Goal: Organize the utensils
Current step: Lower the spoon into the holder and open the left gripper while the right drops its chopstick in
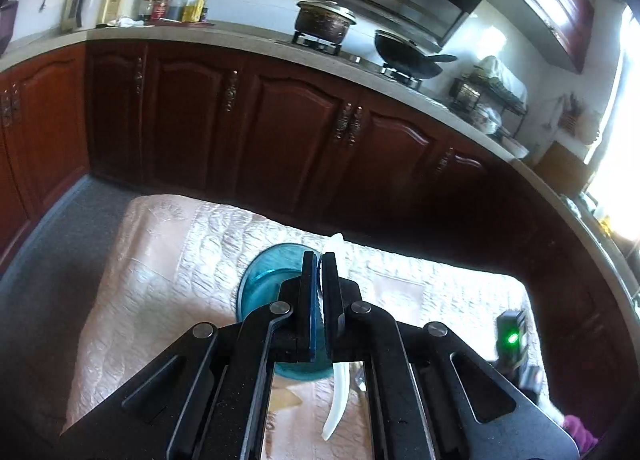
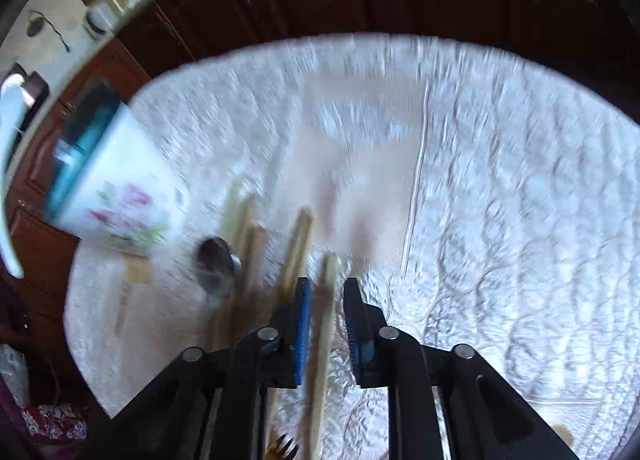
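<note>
My left gripper (image 1: pixel 319 260) is shut on a white plastic spoon (image 1: pixel 335 400) and holds it upright above a cup with a teal rim (image 1: pixel 260 280). In the right wrist view the same cup (image 2: pixel 116 187) is white with pink flowers and stands at the left; the spoon (image 2: pixel 8 179) shows at the far left edge. My right gripper (image 2: pixel 327 288) is open, its jaws on either side of a wooden chopstick (image 2: pixel 322 348) lying on the cloth. More chopsticks (image 2: pixel 296 252) and a metal spoon (image 2: pixel 216 260) lie beside it. The view is blurred.
A quilted pale cloth (image 2: pixel 500 179) covers the table. Dark wooden kitchen cabinets (image 1: pixel 280 119) stand behind it, with a counter carrying pots (image 1: pixel 324 19), bottles and a microwave. A fork (image 2: pixel 284 448) shows under the right gripper. The other gripper's green light (image 1: pixel 512 338) is at the right.
</note>
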Tool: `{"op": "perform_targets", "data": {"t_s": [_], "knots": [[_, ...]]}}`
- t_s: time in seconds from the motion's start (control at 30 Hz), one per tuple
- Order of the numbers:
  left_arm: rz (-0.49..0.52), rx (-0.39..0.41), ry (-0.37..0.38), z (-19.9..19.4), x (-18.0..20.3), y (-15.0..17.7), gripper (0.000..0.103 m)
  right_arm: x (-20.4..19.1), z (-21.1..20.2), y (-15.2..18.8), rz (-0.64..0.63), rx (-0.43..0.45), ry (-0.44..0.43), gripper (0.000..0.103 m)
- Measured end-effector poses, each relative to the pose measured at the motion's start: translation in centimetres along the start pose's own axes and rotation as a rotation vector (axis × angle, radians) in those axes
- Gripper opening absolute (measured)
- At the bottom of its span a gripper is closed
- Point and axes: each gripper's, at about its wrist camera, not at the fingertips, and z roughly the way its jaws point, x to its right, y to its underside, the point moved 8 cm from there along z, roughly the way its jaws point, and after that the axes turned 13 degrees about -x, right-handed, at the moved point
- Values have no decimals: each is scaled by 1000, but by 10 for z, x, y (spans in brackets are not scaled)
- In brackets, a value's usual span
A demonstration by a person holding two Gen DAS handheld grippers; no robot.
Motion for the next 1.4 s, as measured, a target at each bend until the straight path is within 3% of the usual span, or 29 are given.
{"op": "perform_targets", "data": {"t_s": [0.13,0.17,0.2,0.3,0.6,0.83,1.03,1.2,1.4], "knots": [[-4,17,-20,2,-6,-9,1,3,15,-8,-13,11,24,22],[-5,25,-26,2,-8,-11,1,2,16,-10,-20,6,32,18],[-6,28,-29,3,-8,-13,1,2,14,-11,-23,10,36,6],[-13,39,-28,1,-10,-19,1,-3,5,-12,-28,29,0,6],[-16,102,-44,-8,-15,-37,1,-22,-121,-8,-63,264,-146,5],[-6,145,-64,1,-18,-54,1,-80,-235,-36,-146,506,-272,5],[1,164,-88,16,-25,-63,1,-126,-288,-64,-219,603,-305,5],[-3,171,-101,34,-33,-62,1,-151,-292,-96,-227,661,-276,5],[23,182,-133,47,-37,-54,1,-169,-240,-128,-252,639,-187,5]]}}
